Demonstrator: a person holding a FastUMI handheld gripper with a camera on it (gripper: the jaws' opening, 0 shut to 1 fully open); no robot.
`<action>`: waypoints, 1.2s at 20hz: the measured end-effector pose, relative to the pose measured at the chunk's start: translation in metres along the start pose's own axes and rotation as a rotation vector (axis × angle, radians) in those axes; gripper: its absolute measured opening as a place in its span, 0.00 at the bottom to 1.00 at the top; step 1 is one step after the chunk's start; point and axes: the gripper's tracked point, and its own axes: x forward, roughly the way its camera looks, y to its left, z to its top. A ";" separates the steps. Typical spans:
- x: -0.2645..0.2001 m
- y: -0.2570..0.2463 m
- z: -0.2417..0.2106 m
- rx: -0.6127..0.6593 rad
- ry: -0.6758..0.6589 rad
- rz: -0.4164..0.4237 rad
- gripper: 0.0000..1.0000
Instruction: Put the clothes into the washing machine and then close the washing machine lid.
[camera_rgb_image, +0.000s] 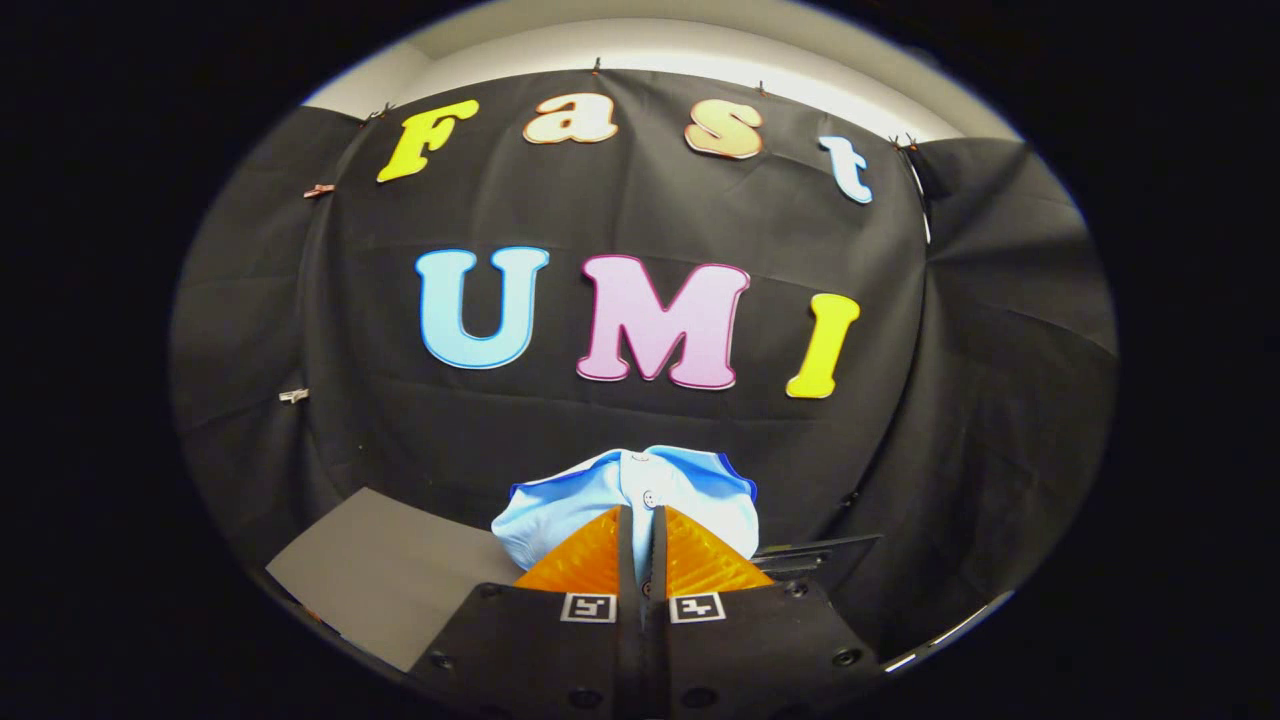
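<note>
The gripper (640, 520) has its two fingers pinched nearly together on a light blue garment (630, 495), which bunches up around and just beyond the fingertips, raised in front of the black cloth wall (620, 420). A grey flat surface (385, 575) lies below, beside the fingers.

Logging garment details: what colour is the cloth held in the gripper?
Light blue with darker blue trim; the cloth shows best in the gripper view, pinched between the gripper fingers.
</note>
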 end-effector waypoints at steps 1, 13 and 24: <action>0.002 -0.016 -0.003 0.004 0.008 -0.012 0.05; 0.028 -0.137 -0.081 -0.016 0.094 -0.148 0.05; 0.071 -0.159 -0.247 0.003 0.303 -0.124 0.05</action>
